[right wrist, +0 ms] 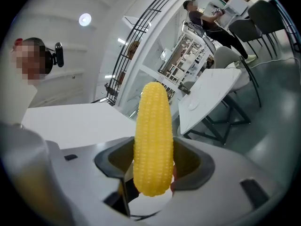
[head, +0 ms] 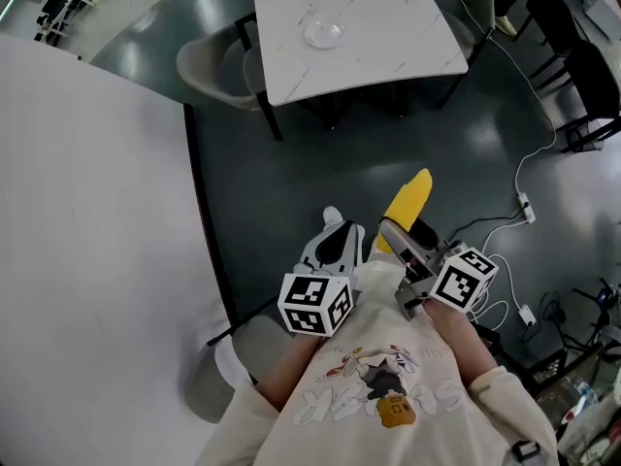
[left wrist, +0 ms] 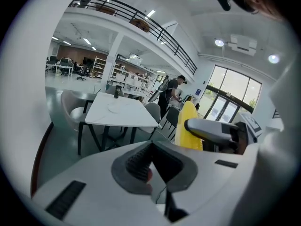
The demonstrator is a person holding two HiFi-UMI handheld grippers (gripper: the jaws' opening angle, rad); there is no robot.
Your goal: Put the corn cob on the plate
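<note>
Right gripper [head: 400, 246] is clamped on the corn cob [right wrist: 151, 126], pinching it near its blunt lower end so most of the length pokes out past the jaws, up in the air close to the person's body. The left gripper [left wrist: 151, 166] sits just beside it, jaws pressed together with nothing between them. That cob looks stiff and fairly light, and its bumpy kernels should give the pads some bite, but with a hold this low the long free end could lever and swivel, and it's round, so I'd expect it to roll once let go. A grip nearer the middle would be steadier. The plate [head: 325, 32] looks like clear glass, likely fragile, so the cob should be laid down gently. It rests on a white marble-look table [head: 408, 51], hard and smooth, well apart from the grippers across a dark floor [head: 291, 183], with chairs [head: 209, 71] round it and cables [head: 519, 207] trailing to the right
</note>
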